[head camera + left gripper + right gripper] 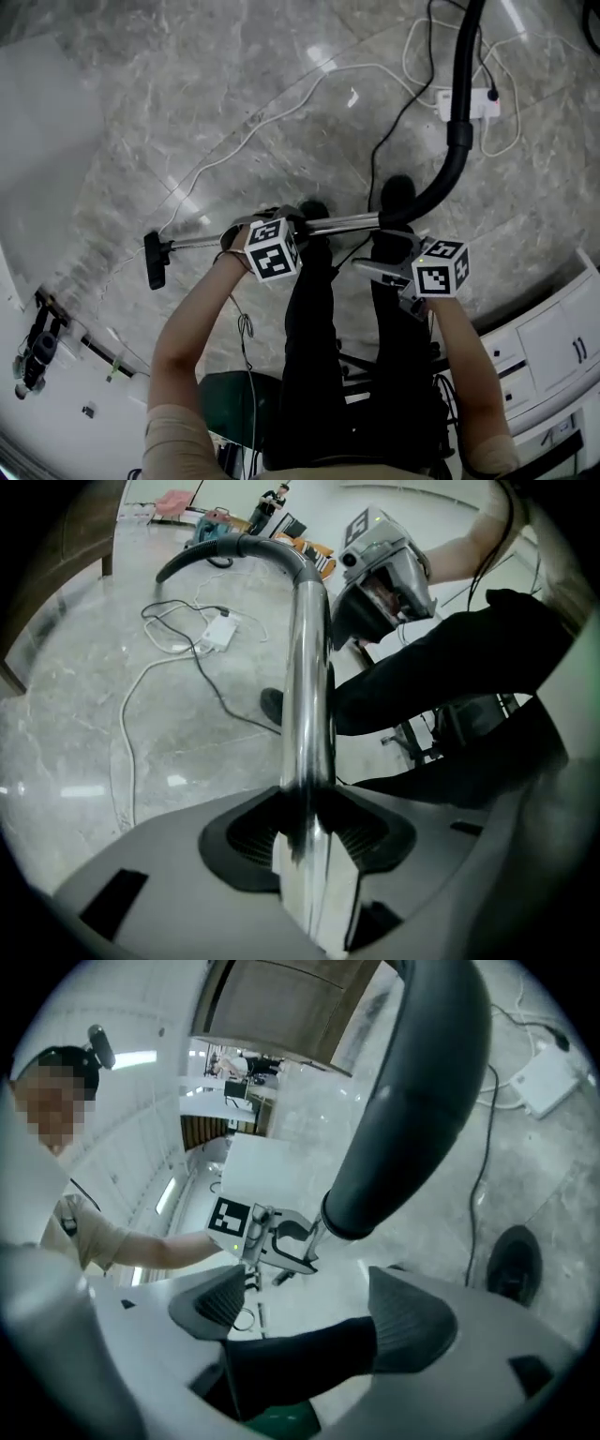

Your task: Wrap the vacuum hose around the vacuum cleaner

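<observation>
Floor [187, 112]: grey marble, lies under the wand.

Hose [465, 75]: black, thick. Rises in a bend from the wand's handle end and runs off the top of head view. Cleaner body not made out w/ certainty in any view.

Wand [342, 223]: chrome tube, roughly level in front of the person. Nozzle [155, 261] on its far-left end.

L gripper [305, 827]: clamped on the wand mid-length, pads pressing the tube both sides.

R gripper [317, 1309]: jaws wide apart, holds nothing. Only a trouser leg shows behind the gap. Sits just below the wand's handle end, hose bend above it.

Power strip [469, 103] + cords [281, 112]: on floor beyond the wand, near the hose run.

Step in hand (est.): R to take the hose. To do well:
- Close R on the hose just past the bend, square across it.
- Hold wand level w/ L so the hose doesn't twist.
- Lead slack toward the body in even loops.
- Steer clear of cords, snag risk.
</observation>
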Demonstrator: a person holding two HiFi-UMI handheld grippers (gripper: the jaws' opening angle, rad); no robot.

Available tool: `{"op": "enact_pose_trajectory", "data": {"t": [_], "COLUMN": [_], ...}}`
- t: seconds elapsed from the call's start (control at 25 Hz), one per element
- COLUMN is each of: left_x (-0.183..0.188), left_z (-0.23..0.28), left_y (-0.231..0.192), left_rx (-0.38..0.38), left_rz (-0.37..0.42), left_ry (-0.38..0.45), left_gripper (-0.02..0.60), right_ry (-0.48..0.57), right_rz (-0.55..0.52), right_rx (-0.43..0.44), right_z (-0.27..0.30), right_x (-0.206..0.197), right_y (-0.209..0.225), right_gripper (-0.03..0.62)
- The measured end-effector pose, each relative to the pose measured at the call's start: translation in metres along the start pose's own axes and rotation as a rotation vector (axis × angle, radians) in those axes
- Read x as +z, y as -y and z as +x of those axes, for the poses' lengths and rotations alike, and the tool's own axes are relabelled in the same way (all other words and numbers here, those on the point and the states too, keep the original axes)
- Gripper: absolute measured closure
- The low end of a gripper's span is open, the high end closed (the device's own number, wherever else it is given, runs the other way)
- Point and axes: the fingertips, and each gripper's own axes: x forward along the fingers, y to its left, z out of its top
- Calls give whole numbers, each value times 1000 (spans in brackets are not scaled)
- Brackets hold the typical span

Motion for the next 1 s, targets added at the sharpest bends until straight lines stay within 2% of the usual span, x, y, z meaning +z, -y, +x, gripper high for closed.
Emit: {"op": "enact_pose_trajectory", "data": {"t": [0.04,0.08,0.16,0.24,0.32,0.4,0.48,0.6,0.64,0.68,0.72,0.76,0.84,0.88,0.96,1.0], "left_x": [2,8,27,35,35,39,41,33,27,19,10,3,-7,-10,-8,-3], "left_z": [-9,-17,-28,-43,-60,-70,-74,-74,-73,-74,-74,-73,-62,-57,-54,-55], "left_y": [4,9,21,26,26,30,37,55,62,68,71,69,63,64,80,91], "left_rx": [-2,-2,9,27,46,58,72,92,80,64,58,73,116,103,7,-44], "left_rz": [8,16,30,38,41,52,79,163,183,181,167,160,190,205,180,154], "left_ry": [5,17,59,88,96,102,91,46,21,-5,-24,-31,-25,-22,-10,3], "left_gripper": [410,410,410,410,410,410,410,407,365,248,100,64,64,64,164,270], "right_ry": [38,98,273,446,566,592,561,562,574,584,588,585,571,568,582,593], "right_rz": [4,3,12,83,170,171,140,158,166,167,159,145,116,113,135,151], "right_rx": [42,64,47,44,72,63,42,1,-13,-23,-26,-25,-26,-29,-38,-45], "right_z": [6,8,-6,-19,-27,-36,-38,-40,-41,-40,-37,-33,-28,-28,-34,-39], "right_x": [10,23,54,81,98,101,95,83,81,79,77,74,67,65,60,58], "right_y": [-12,-21,-34,-47,-56,-61,-69,-77,-81,-86,-94,-103,-122,-128,-134,-136], "right_gripper": [192,189,189,194,252,444,450,450,450,450,450,450,450,450,450,450]}}
